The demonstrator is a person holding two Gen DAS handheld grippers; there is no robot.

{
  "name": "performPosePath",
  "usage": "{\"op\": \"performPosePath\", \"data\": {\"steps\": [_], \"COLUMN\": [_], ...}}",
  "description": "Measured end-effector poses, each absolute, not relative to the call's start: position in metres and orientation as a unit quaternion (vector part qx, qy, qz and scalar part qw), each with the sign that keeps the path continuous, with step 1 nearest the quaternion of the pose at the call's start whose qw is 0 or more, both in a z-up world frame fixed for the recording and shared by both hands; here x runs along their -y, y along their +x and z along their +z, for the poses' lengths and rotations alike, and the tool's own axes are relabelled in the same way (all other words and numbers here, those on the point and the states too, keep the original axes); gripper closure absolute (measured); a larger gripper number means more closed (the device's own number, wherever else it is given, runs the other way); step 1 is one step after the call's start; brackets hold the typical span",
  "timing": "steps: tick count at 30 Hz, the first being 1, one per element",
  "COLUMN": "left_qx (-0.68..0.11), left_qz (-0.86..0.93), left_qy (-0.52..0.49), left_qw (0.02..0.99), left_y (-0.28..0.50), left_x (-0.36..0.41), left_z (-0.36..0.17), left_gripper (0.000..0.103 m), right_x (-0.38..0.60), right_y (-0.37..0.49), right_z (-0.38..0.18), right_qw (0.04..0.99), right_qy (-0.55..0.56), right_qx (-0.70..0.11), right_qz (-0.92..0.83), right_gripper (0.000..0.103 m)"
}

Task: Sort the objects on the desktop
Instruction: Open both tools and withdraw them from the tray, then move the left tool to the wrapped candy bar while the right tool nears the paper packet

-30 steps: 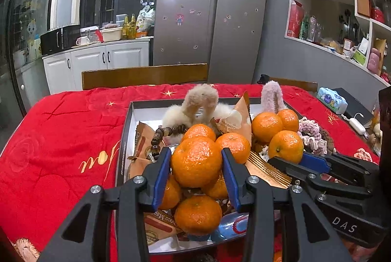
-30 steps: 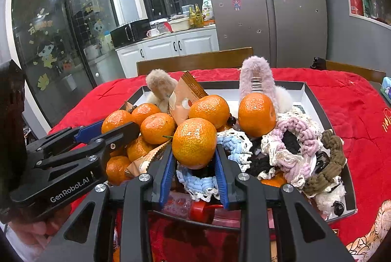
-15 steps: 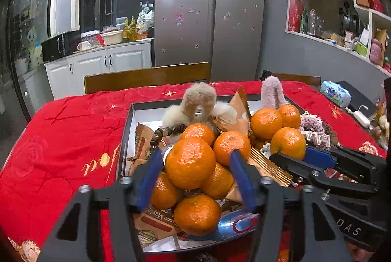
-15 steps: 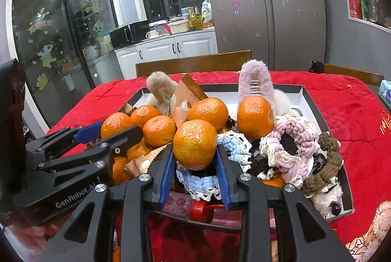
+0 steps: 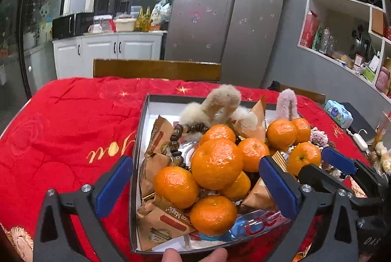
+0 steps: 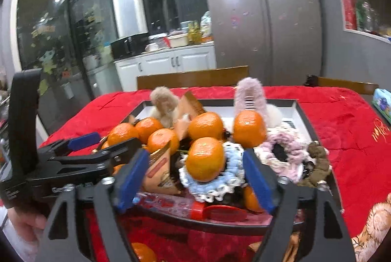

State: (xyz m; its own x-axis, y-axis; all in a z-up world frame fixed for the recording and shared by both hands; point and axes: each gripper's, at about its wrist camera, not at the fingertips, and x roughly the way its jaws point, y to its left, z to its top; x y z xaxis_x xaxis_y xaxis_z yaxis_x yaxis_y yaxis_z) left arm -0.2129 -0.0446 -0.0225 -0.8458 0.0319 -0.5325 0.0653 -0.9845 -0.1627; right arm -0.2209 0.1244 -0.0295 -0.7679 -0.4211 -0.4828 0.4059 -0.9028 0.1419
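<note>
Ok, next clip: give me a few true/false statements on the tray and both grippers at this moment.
1. The left gripper is clamped on a tangerine. False: its jaws are opening, clear of the big tangerine between them.
2. The tray sits on a red cloth. True.
3. The right gripper holds a bottle. False: opening, nothing gripped.
4. A tangerine rests on a blue crocheted scrunchie. True.

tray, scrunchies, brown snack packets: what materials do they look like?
Tray: probably rigid card, matte dark rim, white inside, thin straight walls. Scrunchies: crocheted yarn, looped lacy edges. Snack packets: printed film or kraft-look paper, creased with slight sheen; cannot tell which.
</note>
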Motion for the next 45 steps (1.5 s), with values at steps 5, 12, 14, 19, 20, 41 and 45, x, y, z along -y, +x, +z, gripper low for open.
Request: {"op": "performPosePath", "data": {"steps": [5,12,14,19,20,41,45], "left_qx": [-0.065,-0.066,-0.064,-0.053,-0.051,-0.030,-0.038], "left_qz": [-0.963,-0.964,-0.966,-0.966,-0.967,-0.966,-0.959], "left_qy": [0.261,0.256,0.249,0.253,0.250,0.256,0.281], "left_qw": [0.015,0.018,0.018,-0.013,-0.018,0.003,0.017], "left_y": [-0.208,-0.205,-0.202,-0.191,-0.188,-0.126,-0.122], "left_x": [0.036,0.038,0.037,0.031,0.030,0.014,0.020], "left_z": [-0.017,-0.016,-0.014,-0.008,-0.006,0.019,0.002], "left_gripper": [0.000,0.000,0.000,0.000,0.000,0.000,0.000], "right_x": [-0.137,-0.138,-0.137,-0.138,-0.141,-0.195,-0.199], "right_y": [-0.225,-0.220,-0.216,-0.209,-0.207,-0.141,-0.138], "right_z": [-0.029,-0.026,-0.023,-0.015,-0.011,0.044,0.031], "right_qw": [0.215,0.197,0.192,0.193,0.191,0.135,0.132], "right_qy": [0.261,0.249,0.245,0.252,0.251,0.195,0.201], "right_qx": [0.046,0.043,0.035,0.030,0.033,0.035,0.038], "right_qz": [-0.940,-0.947,-0.950,-0.948,-0.948,-0.971,-0.970], "right_gripper": [0.005,0.000,0.000,0.000,0.000,0.000,0.000]}}
